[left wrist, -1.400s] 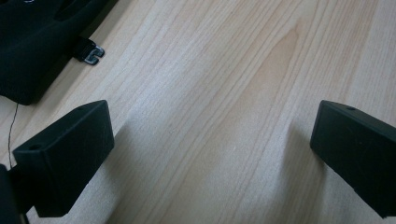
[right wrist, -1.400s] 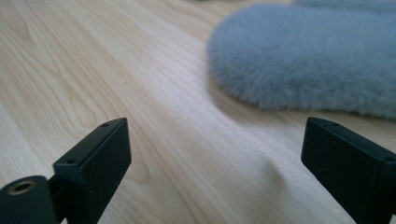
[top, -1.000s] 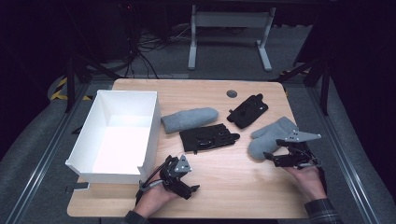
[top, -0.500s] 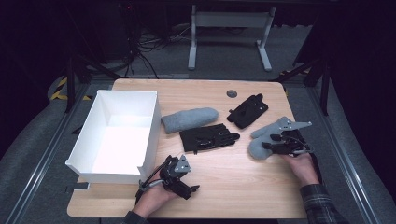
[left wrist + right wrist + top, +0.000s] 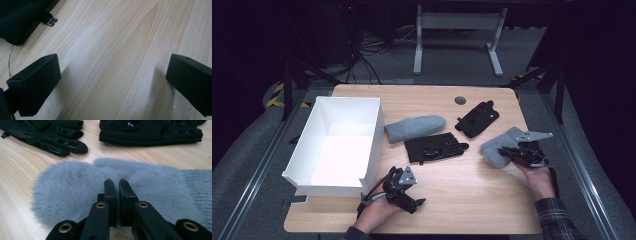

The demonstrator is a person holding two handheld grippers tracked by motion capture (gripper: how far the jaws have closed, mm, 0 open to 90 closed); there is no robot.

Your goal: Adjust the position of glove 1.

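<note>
Since a second earlier my right tongs [image 5: 512, 153] had slid in from the tabletop's edge onto the grey fleece mitten [image 5: 498, 147] at about four o'clock on the tabletop [image 5: 472, 200], and their jaws had just been closing. In the right gripper view the jaws stood almost together, pinching a small fold of the grey fleece mitten [image 5: 75, 192] at its near edge. My left tongs [image 5: 404, 192] had not shifted; they rested at seven o'clock, just beside the white box [image 5: 339, 145], jaws spread wide over bare wood with nothing between them.

The mitten lay flat, well apart from the box, which sat at nine o'clock. A second grey mitten [image 5: 414, 127] lay near the centre, with one black glove [image 5: 434, 147] just below it and another black glove [image 5: 477, 119] towards one o'clock.

I judged the grip to be the weak point. The jaws appeared to hold only the pile and a thin pinch of fabric, so the mitten could slip free on lifting, or hang long and drag across the nearer black glove on the way to the box. A swinging cuff could also catch the box's rim.
</note>
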